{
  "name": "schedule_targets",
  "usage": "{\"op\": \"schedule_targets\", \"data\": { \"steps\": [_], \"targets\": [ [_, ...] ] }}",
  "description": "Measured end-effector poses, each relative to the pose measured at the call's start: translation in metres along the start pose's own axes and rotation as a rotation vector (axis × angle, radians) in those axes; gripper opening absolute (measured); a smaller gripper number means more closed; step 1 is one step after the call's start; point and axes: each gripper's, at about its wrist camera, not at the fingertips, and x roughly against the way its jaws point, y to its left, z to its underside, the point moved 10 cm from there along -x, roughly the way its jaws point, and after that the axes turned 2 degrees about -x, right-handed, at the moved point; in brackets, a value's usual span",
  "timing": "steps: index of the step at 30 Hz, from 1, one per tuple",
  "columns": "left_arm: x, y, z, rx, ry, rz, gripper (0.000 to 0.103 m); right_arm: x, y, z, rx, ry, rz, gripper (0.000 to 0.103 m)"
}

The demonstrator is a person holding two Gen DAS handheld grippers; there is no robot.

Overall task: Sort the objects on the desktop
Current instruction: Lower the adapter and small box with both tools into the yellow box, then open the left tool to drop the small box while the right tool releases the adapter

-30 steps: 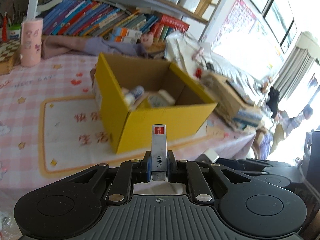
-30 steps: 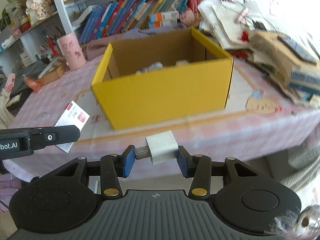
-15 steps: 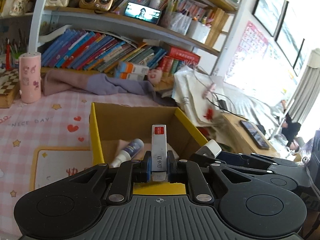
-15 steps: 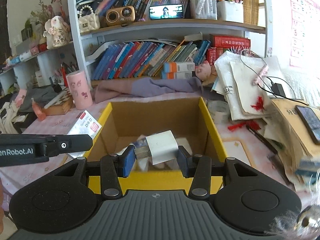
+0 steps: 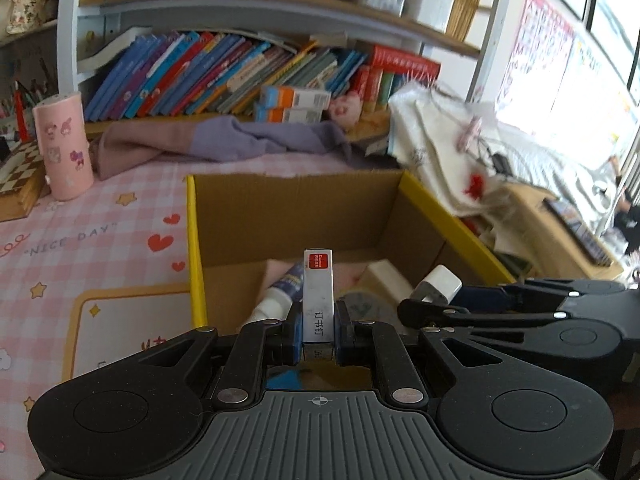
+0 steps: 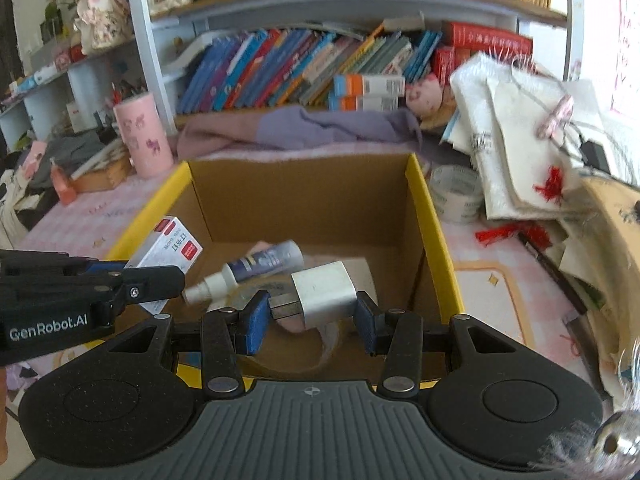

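A yellow cardboard box [image 5: 194, 248] [image 6: 434, 236] stands open on the pink checked tablecloth, with a white spray bottle [image 5: 280, 296] [image 6: 256, 266] and other small items inside. My left gripper [image 5: 318, 332] is shut on a slim staple box [image 5: 318, 300] with a red label, held over the box's near left part. The staple box [image 6: 168, 248] also shows in the right wrist view. My right gripper [image 6: 310, 312] is shut on a white charger plug [image 6: 324, 294] [image 5: 438, 284], pressed end to end, over the box's near edge. The two grippers sit side by side.
A pink cup [image 5: 62, 146] [image 6: 144, 140] and a chessboard [image 5: 16, 176] stand back left. A purple cloth [image 5: 240, 140] lies behind the box below a row of books. A tape roll [image 6: 456, 192] and piled bags and papers [image 6: 520, 152] crowd the right.
Both grippers have moved forward from in front of the yellow box to above its open top, each keeping its object. The box's inside now shows below them.
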Motion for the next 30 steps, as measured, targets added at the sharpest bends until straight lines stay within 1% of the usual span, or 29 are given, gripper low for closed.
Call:
{"op": "schedule_targets", "data": {
  "steps": [4, 10, 13, 14, 15, 16, 17, 18, 19, 22, 23, 25, 26, 27, 28, 30],
  "targets": [
    [-0.008, -0.002, 0.006, -0.015, 0.028, -0.018, 0.013, -0.016, -0.005, 0.009, -0.001, 0.064, -0.008, 0.042],
    [-0.014, -0.006, 0.014, -0.035, 0.054, -0.036, 0.014, -0.021, -0.004, 0.010, 0.006, 0.075, -0.031, 0.041],
    [-0.013, -0.006, 0.014, -0.032, 0.047, -0.054, 0.016, -0.022, -0.005, 0.010, 0.004, 0.076, -0.037, 0.041],
    [-0.012, -0.006, 0.013, -0.033, 0.044, -0.054, 0.018, -0.021, -0.004, 0.010, 0.002, 0.072, -0.040, 0.041],
    [-0.011, -0.007, 0.013, -0.035, 0.040, -0.055, 0.024, -0.021, -0.004, 0.010, 0.000, 0.071, -0.043, 0.041],
    [-0.009, -0.008, 0.012, -0.040, 0.032, -0.062, 0.026, -0.020, -0.004, 0.010, -0.003, 0.068, -0.047, 0.041],
    [-0.007, -0.009, 0.012, -0.045, 0.025, -0.068, 0.033, -0.019, -0.003, 0.010, -0.004, 0.065, -0.052, 0.042],
    [-0.004, -0.010, 0.011, -0.051, 0.016, -0.080, 0.036, -0.017, -0.003, 0.010, -0.004, 0.060, -0.055, 0.042],
    [-0.001, -0.011, 0.011, -0.057, 0.009, -0.092, 0.038, -0.016, -0.003, 0.010, -0.002, 0.054, -0.057, 0.042],
    [0.013, -0.014, 0.010, -0.056, -0.010, -0.090, 0.047, -0.010, -0.003, 0.008, -0.002, 0.037, -0.060, 0.043],
    [0.018, -0.015, 0.009, -0.057, -0.021, -0.094, 0.049, -0.007, -0.004, 0.007, -0.004, 0.029, -0.059, 0.043],
    [0.029, -0.016, 0.008, -0.067, -0.043, -0.108, 0.050, 0.001, -0.005, 0.004, -0.012, 0.001, -0.058, 0.044],
    [0.035, -0.015, 0.007, -0.069, -0.054, -0.122, 0.054, 0.005, -0.005, 0.004, -0.017, -0.011, -0.056, 0.045],
    [0.041, -0.013, 0.007, -0.067, -0.068, -0.138, 0.059, 0.008, -0.005, 0.003, -0.023, -0.021, -0.056, 0.045],
    [0.047, -0.011, 0.006, -0.062, -0.084, -0.154, 0.062, 0.012, -0.005, 0.001, -0.029, -0.031, -0.056, 0.045],
    [0.060, -0.003, 0.004, -0.048, -0.124, -0.200, 0.076, 0.021, -0.003, -0.001, -0.040, -0.052, -0.057, 0.045]
  ]
}}
